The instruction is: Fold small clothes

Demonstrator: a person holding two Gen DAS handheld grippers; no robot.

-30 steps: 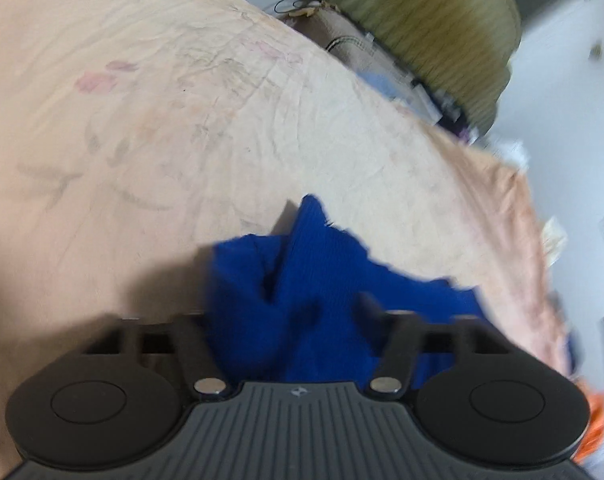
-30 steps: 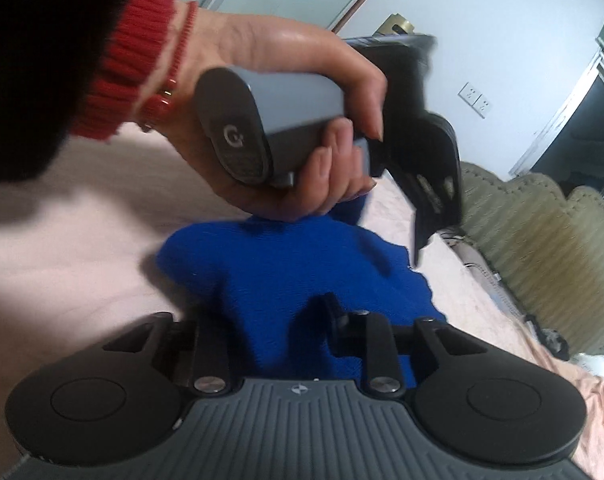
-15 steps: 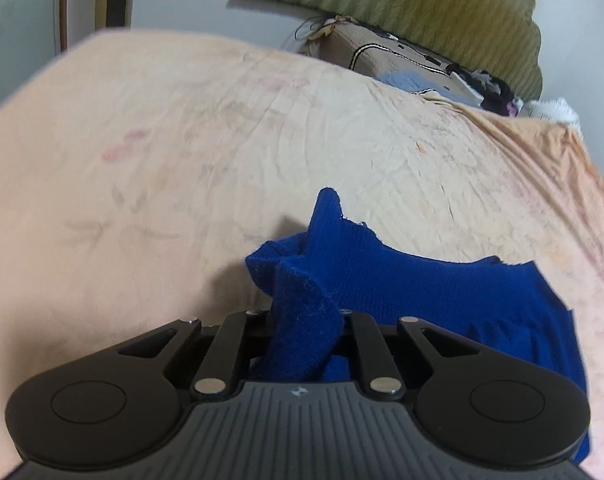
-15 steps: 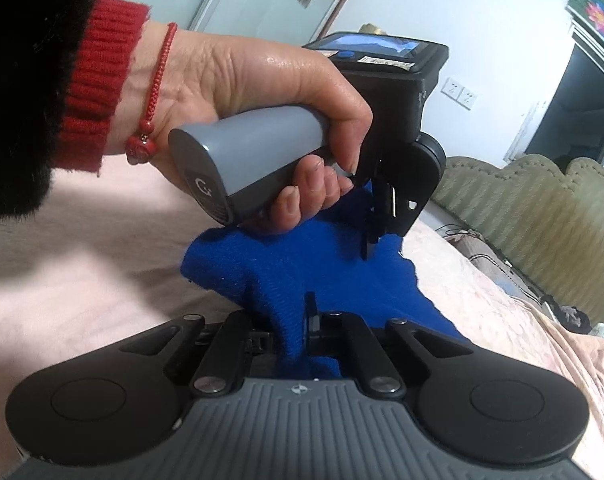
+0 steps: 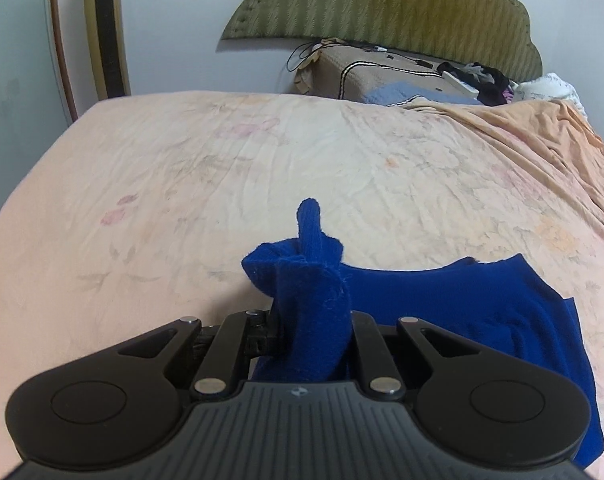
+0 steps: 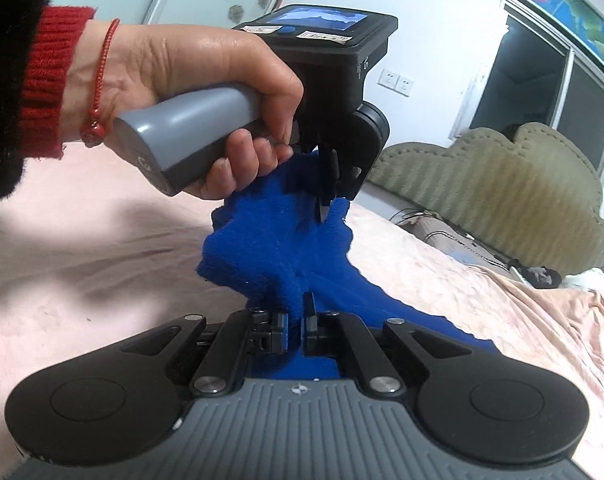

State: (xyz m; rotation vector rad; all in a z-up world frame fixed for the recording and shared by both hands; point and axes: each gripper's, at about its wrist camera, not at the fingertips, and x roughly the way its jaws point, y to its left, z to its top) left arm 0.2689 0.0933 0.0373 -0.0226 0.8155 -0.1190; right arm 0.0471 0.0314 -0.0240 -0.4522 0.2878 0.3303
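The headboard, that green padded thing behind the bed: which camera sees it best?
The left wrist view: the headboard faces the camera, its whole scalloped outline visible above the bed. The right wrist view catches it at an angle, off to the right, with its lower part hidden behind bedding.

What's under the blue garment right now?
The peach bedsheet lies under the blue garment. Both grippers, left and right, pinch its lifted edge. Whatever is beneath the flat part is covered.
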